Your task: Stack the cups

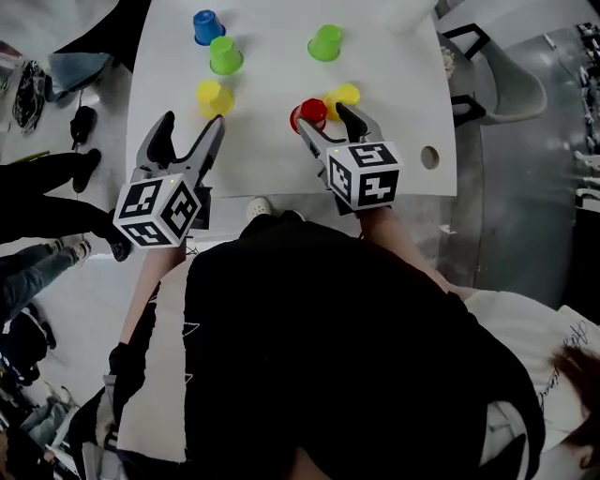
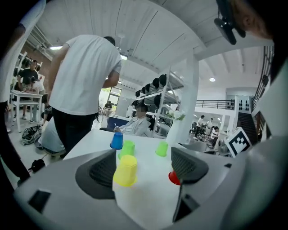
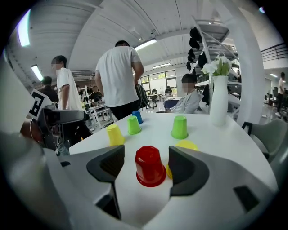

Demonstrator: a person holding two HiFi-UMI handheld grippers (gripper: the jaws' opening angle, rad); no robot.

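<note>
Cups, six in all, dot the white table (image 1: 272, 164) in the head view. A blue cup (image 1: 207, 26), two green cups (image 1: 225, 55) and a left yellow cup (image 1: 215, 97) spread across the upper part of the frame. The red cup (image 1: 310, 112) and a second yellow cup (image 1: 344, 94) sit close together near the centre. None is stacked yet. The right gripper (image 1: 323, 120) straddles the red cup with its jaws wide apart. The left gripper (image 1: 192, 127) hangs at the table's near edge, likewise open and empty.

In the left gripper view, the left yellow cup stands upside down ahead of the gaping jaws, untouched. A careless push forward could tip it instead of framing it.

In the right gripper view, the red cup sits mouth-down between the pads, and neither pad presses on it. The second yellow cup lies just behind the right-hand pad, so closing may catch or shove it. The red cup looks like thin, glossy, tapered plastic. A hard squeeze would probably dent it, while a light one may let it slide out.
</note>
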